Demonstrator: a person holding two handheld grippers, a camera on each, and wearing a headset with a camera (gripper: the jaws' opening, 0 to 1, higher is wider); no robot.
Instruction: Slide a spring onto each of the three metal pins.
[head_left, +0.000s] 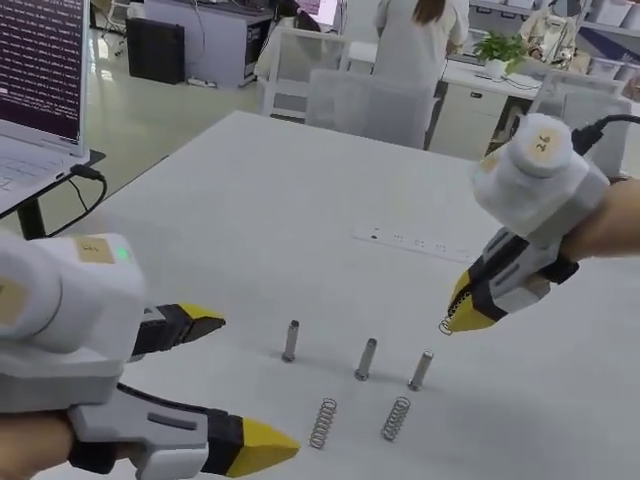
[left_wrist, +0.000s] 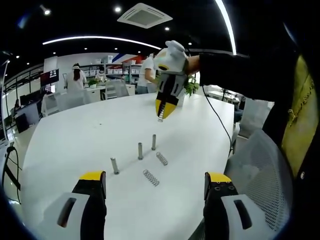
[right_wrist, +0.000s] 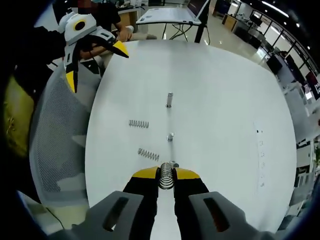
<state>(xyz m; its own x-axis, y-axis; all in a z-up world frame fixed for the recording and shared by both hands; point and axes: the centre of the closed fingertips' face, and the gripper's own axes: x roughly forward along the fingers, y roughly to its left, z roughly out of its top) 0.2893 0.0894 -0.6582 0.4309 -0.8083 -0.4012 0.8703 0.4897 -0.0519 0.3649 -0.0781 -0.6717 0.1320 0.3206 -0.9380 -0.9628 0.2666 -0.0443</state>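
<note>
Table: white and smooth, carrying every part toward its near edge.
Left gripper: white, with yellow-tipped black jaws, hovering over the near-left corner with the jaws spread wide and gripping nothing, probably waiting for its turn.
Pins: three short grey metal posts, left pin, middle pin and right pin, are standing upright in a row, all bare and open from above.
Loose springs: two small steel coil springs are lying flat between the pins and the near edge.
Right gripper: its jaws are pinching a third coil spring by its sides, leaving the bore free, just above the right pin.
Hidden: in the head view the jaws are covering most of the held spring. In the right gripper view that spring is masking the right pin, so alignment is looking uncertain.
</note>
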